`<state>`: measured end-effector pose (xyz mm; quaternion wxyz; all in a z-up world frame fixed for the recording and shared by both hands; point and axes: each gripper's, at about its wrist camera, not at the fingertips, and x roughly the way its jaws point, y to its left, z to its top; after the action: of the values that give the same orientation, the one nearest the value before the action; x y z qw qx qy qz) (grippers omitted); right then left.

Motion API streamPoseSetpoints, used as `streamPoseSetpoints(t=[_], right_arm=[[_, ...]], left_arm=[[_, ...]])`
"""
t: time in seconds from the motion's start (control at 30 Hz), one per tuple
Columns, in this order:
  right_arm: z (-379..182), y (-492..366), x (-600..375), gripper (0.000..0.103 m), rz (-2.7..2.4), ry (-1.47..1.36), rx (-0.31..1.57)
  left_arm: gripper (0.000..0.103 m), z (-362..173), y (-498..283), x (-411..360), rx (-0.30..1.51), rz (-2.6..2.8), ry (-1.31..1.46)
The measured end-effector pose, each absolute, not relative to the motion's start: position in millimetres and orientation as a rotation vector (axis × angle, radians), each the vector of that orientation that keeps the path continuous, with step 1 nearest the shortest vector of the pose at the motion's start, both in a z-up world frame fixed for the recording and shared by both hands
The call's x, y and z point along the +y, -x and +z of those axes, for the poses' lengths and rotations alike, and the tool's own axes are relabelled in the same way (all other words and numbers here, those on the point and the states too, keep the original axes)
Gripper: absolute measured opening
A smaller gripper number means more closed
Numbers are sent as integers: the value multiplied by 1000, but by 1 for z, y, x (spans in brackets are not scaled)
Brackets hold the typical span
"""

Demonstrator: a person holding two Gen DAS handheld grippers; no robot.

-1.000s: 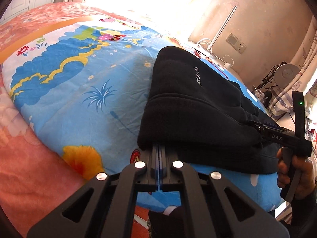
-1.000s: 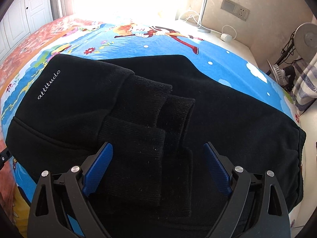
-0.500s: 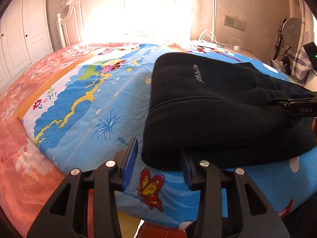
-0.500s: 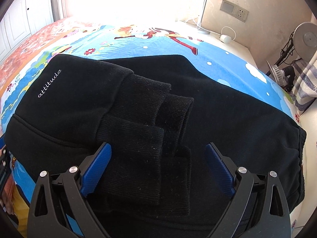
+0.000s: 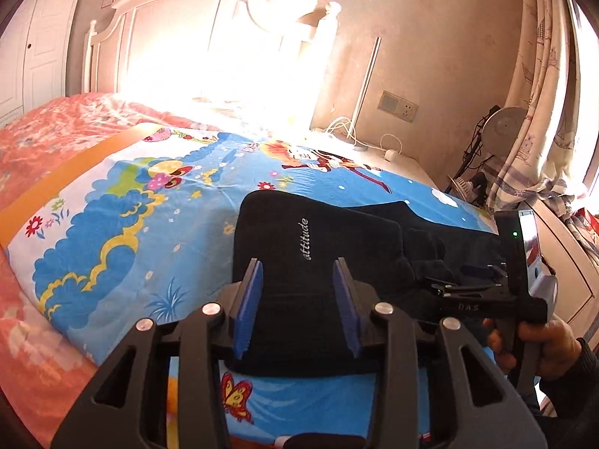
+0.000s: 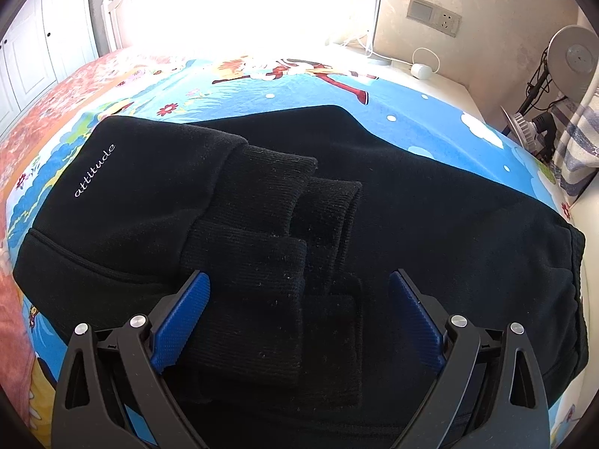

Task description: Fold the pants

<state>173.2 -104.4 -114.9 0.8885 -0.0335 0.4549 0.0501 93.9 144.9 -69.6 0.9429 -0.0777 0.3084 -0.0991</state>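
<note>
Nearest to us, the left gripper (image 5: 297, 303) hangs above the near edge of the folded black pants (image 5: 318, 262). Its jaws have just been opening and now stand partly spread, with nothing between the blue pads; the cloth lies below them, untouched.

In the right wrist view, the right gripper (image 6: 299, 321) points steeply down over the same pants (image 6: 430, 205). Its jaws are spread wide, one blue pad on either side of the ribbed cuffs (image 6: 269, 224), and we see no pad pressing on the fabric. From the left wrist view we also see this gripper (image 5: 483, 288) from the side, held by the person's right hand (image 5: 539, 340) at the bed's edge.

The pants lie folded over on themselves on a bright cartoon sheet (image 5: 149, 232), with the leg ends stacked on top and the white word "attitude" (image 6: 93, 170) on the upper layer.

Beyond, an orange-pink bedspread (image 5: 56, 138) covers the rest of the bed, up to a white headboard (image 5: 194, 18) washed out by sunlight. A wall socket (image 5: 397, 101) and a desk fan (image 5: 503, 131) sit farthest back.
</note>
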Motion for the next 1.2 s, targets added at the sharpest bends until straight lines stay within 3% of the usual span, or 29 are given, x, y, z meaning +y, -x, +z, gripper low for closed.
streamPoseSetpoints(t=[0.13,0.33,0.4,0.57,0.67,0.73,0.8,1.2], right_arm=[[-111,-169,-110,98,113,58,920],[-68,-154,-117,98,202,-67,774],[-71,-158,-105,98,221,-65,822],[-124,-167,-82,99,210,-21,999],[-124,-165,-78,99,190,-10,992],[-125,-166,-78,99,189,-11,999],[-126,-165,-77,99,187,-7,991],[-128,-164,-77,99,184,-5,981]], left_arm=[[48,-130,-155,126,955,-169,150],[48,-130,-155,113,918,-127,72],[35,-117,-159,111,905,-117,52],[33,-74,-204,108,830,-152,33],[33,-88,-254,105,900,-138,2],[26,-113,-285,107,977,-88,-29],[28,-122,-299,111,977,-104,-3],[28,-107,-210,137,860,48,111]])
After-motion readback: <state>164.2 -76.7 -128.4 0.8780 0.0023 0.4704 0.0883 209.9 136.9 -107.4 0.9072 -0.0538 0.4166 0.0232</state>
